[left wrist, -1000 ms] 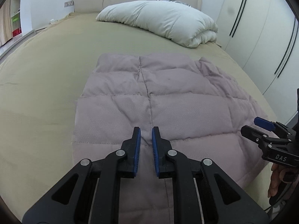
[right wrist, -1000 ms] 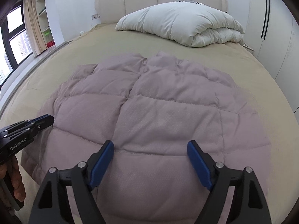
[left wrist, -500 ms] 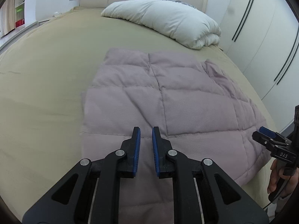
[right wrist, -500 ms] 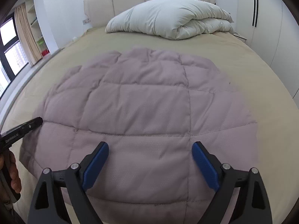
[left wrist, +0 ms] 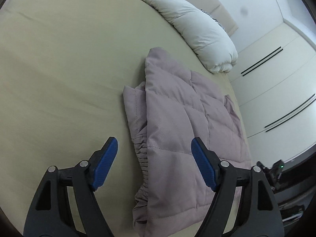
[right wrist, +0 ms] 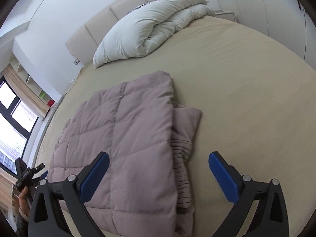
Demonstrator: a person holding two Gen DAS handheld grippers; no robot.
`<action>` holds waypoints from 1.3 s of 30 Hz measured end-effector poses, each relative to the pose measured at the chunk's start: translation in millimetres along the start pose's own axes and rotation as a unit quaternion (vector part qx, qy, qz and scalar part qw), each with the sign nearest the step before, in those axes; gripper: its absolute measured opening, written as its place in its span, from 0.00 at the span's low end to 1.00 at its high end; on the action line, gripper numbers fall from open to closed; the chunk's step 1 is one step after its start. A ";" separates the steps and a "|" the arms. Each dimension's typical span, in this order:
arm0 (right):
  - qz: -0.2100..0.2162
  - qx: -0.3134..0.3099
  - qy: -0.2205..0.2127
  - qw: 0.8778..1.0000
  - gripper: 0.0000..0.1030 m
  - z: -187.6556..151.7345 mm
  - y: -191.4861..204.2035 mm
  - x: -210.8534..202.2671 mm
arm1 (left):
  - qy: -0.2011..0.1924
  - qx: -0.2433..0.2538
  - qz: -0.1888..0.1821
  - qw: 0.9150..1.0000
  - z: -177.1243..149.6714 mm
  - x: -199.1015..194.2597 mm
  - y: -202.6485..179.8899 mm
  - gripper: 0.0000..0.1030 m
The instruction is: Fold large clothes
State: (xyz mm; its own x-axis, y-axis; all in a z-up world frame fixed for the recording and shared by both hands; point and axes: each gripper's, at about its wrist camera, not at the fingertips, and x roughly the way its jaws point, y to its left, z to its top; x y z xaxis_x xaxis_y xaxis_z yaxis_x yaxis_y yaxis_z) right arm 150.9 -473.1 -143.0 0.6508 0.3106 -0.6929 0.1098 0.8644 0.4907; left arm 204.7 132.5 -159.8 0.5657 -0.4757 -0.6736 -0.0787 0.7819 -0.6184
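Note:
A mauve quilted puffer garment [left wrist: 183, 134] lies folded flat on the beige bed [left wrist: 59, 69]. A ribbed elastic cuff or hem [left wrist: 142, 152] sticks out from under its left edge. My left gripper [left wrist: 154, 164] is open and empty, hovering over that left edge. In the right wrist view the garment [right wrist: 122, 138] shows a ribbed hem [right wrist: 180, 167] at its right edge. My right gripper [right wrist: 158, 177] is open and empty above that right edge. The left gripper also shows small at the far left of the right wrist view [right wrist: 27, 172].
A folded white duvet [right wrist: 150, 25] lies at the head of the bed by the padded headboard [right wrist: 126, 7]. White wardrobe doors [left wrist: 276, 79] stand along the right side. A window [right wrist: 11, 118] and shelves are on the left wall.
My left gripper has opened from nearly closed. Both grippers have swung outward, left over the garment's left edge, right over its right edge. The garment lies as before.

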 end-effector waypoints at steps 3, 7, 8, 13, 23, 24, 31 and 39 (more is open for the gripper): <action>0.038 0.043 0.019 0.998 1.00 4.6 -27.7 11.3 | 0.032 -0.012 -0.016 0.999 6.9 19.4 10.6 0.74; 0.084 0.062 0.047 0.993 0.99 9.2 -44.8 33.4 | 0.066 -0.044 -0.042 0.996 9.4 43.3 30.5 0.74; 0.092 0.064 0.057 0.992 0.99 10.7 -46.2 40.4 | 0.068 -0.048 -0.050 0.995 9.3 46.0 33.8 0.74; 0.120 0.046 0.097 0.987 0.93 18.7 -38.6 73.4 | 0.084 -0.051 -0.080 0.992 15.7 63.7 43.2 0.74; 0.165 0.045 0.124 0.977 0.89 34.1 -34.4 104.9 | 0.089 -0.046 -0.124 0.987 25.0 63.5 65.7 0.74; 0.168 0.044 0.125 0.977 0.89 35.1 -34.1 106.4 | 0.090 -0.046 -0.119 0.988 25.5 66.6 66.6 0.74; 0.199 0.022 0.142 0.969 0.88 39.8 -15.1 123.6 | 0.114 -0.051 -0.142 0.982 42.7 102.8 58.0 0.74; 0.202 0.008 0.167 0.965 0.85 47.6 -3.1 140.5 | 0.133 -0.039 -0.151 0.979 42.3 119.4 50.5 0.44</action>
State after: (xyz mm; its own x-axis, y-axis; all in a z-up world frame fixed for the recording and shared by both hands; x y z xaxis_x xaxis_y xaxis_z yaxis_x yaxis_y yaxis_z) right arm 277.8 -451.0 -216.7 0.3641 0.7333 -0.5742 -0.0892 0.6412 0.7622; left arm 303.0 132.2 -254.3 0.3397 -0.7762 -0.5312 -0.0092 0.5620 -0.8271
